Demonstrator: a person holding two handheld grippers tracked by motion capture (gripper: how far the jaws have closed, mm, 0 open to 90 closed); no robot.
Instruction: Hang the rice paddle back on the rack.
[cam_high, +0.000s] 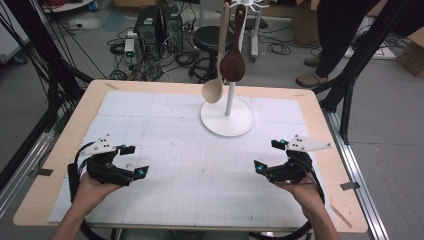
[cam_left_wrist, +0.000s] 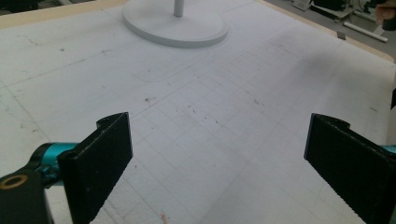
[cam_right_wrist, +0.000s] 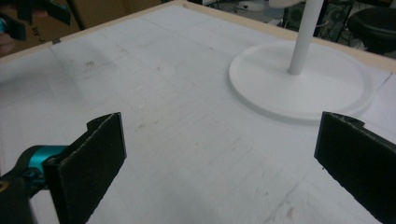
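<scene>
Nearest the person, the left gripper (cam_high: 135, 160) and right gripper (cam_high: 266, 155) rest low over the white mat (cam_high: 190, 165), jaws apart and empty, angled inward as if ready. Beyond stands the white stand (cam_high: 227, 117), where a pale wooden spoon (cam_high: 215, 85) and dark spoon (cam_high: 233, 62) hang, probably from hooks, bowls down, clear of the base.

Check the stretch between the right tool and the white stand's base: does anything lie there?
Nothing: in the right gripper view, bare white mat runs from the open right tool to the stand base.
</scene>
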